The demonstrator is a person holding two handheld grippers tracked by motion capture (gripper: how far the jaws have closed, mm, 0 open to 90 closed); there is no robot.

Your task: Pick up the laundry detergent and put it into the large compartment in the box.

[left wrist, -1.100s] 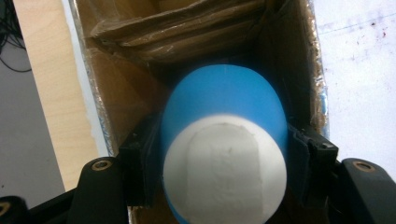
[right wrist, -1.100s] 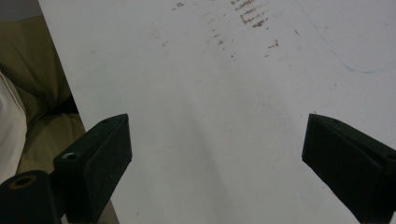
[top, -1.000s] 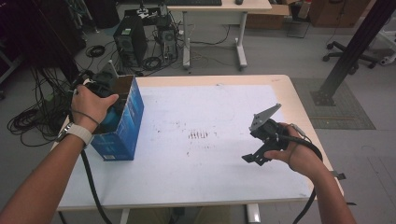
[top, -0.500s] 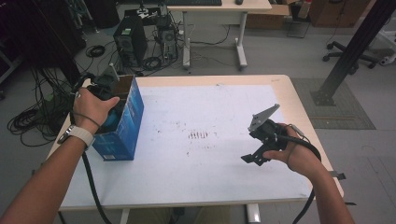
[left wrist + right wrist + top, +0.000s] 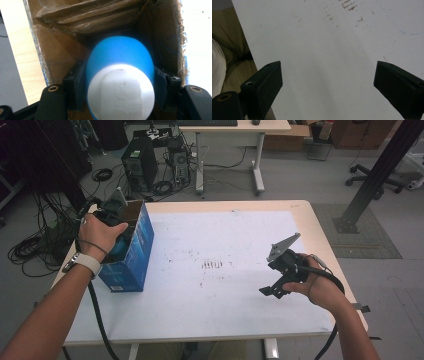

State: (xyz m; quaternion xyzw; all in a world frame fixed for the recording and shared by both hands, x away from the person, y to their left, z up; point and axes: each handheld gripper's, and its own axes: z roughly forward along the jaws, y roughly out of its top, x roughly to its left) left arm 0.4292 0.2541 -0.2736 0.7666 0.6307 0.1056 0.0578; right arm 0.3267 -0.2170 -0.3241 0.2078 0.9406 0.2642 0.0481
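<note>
Left tool (image 5: 120, 100) held inside open box (image 5: 131, 251) at desk's (image 5: 240, 235) left edge, jaws just easing apart, pads still against blue ball (image 5: 120, 82). Right tool (image 5: 327, 87) released wide, poised above bare desk.

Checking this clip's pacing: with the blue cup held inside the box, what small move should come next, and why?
Probably finish opening the left tongs and lift them out: their jaws have just begun opening, the blue cup between them already sits deep inside the cardboard box. The right tongs wait open over the table.
</note>
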